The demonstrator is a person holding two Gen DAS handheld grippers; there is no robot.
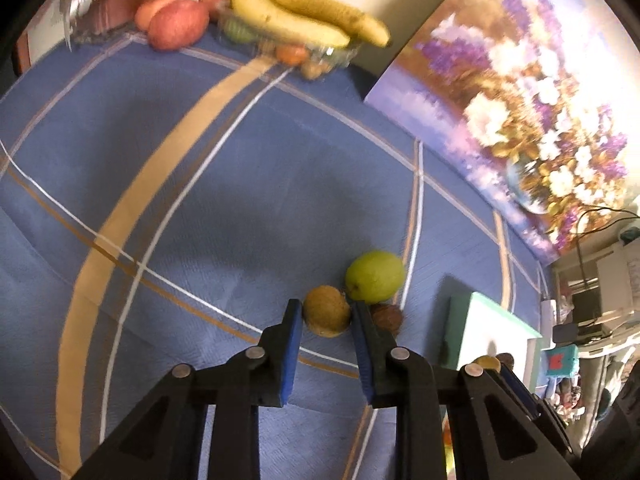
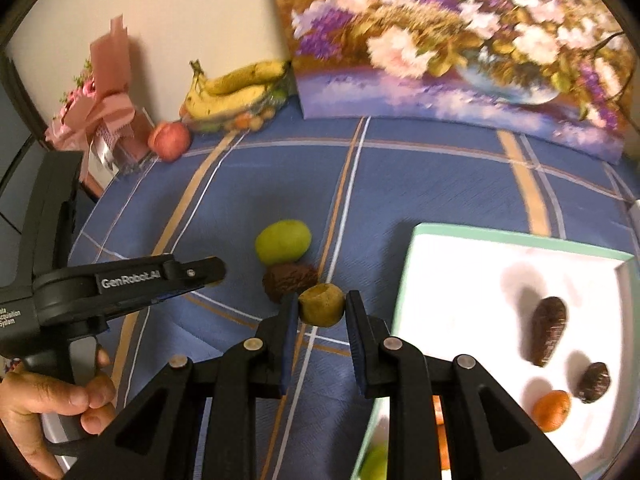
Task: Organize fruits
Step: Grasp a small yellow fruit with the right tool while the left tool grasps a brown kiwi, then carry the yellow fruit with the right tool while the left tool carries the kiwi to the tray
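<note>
My left gripper (image 1: 326, 316) is shut on a brownish-yellow kiwi-like fruit (image 1: 326, 316), held just above the blue checked tablecloth (image 1: 240, 184). Beyond it lie a green pear-like fruit (image 1: 375, 277) and a dark brown fruit (image 1: 386, 318). My right gripper (image 2: 322, 308) is shut on a small yellow-green fruit (image 2: 322, 305). In the right wrist view the left gripper (image 2: 208, 272) shows at the left, with the green fruit (image 2: 283, 241) and dark brown fruit (image 2: 290, 281) ahead. A white tray (image 2: 480, 252) at the right holds two dark fruits (image 2: 549, 330), an orange (image 2: 553, 410) and more.
At the back, bananas (image 1: 304, 16) lie over a clear plastic box of fruit (image 1: 320, 54), with red apples (image 1: 178, 24) beside. A flower painting (image 1: 520, 92) leans on the wall. A pink gift bouquet (image 2: 108, 96) stands at the back left. The tray (image 1: 492, 332) shows right.
</note>
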